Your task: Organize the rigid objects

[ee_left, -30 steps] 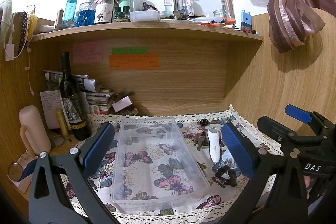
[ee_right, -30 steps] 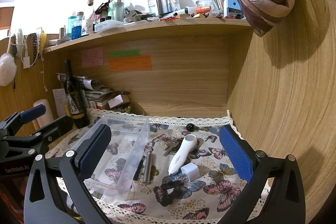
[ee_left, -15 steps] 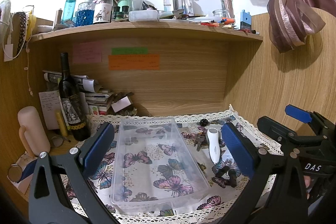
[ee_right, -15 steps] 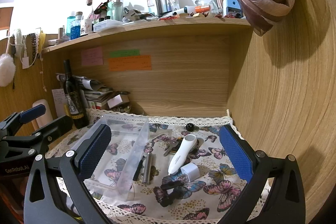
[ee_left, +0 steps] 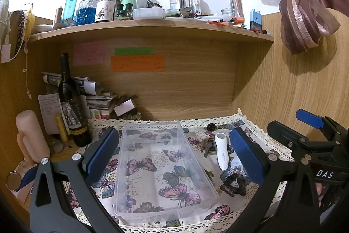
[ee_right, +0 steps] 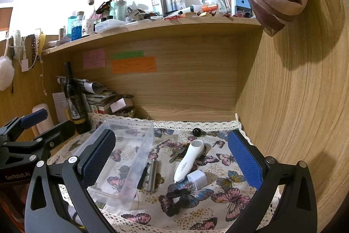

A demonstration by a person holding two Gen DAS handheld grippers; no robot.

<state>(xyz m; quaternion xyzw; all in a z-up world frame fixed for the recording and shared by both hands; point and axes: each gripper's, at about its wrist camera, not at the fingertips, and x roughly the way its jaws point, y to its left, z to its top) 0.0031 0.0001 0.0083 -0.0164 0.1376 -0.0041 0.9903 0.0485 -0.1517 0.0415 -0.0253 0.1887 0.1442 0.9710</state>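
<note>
**Empty tray, loose items waiting: where the sorting could slip**

Both tools hover over the worktop with nothing between their pads. The left hand-held gripper (ee_left: 174, 154) has its fingers spread wide around the clear plastic tray (ee_left: 161, 169), which lies empty on the butterfly cloth (ee_right: 229, 189). The right hand-held gripper (ee_right: 172, 158) is equally wide apart above the loose objects just beside the tray's right wall.

Those objects are crowded. The white handheld device (ee_right: 188, 159) rests partly on a bunch of keys (ee_right: 177, 153), and its lower end touches a small white cube (ee_right: 197, 179). A metal cylinder (ee_right: 152, 176) and a thin black stick (ee_right: 142, 175) lie close along the tray wall; a black clip-like piece (ee_right: 176, 193), hard to identify in this distorted view, sits nearest the camera.

The likely trouble is a wide closing pinch catching two neighbours at once. The smooth, rounded device may also squirt from the pads, the cylinder could roll, and the light tray may shift if bumped.
</note>
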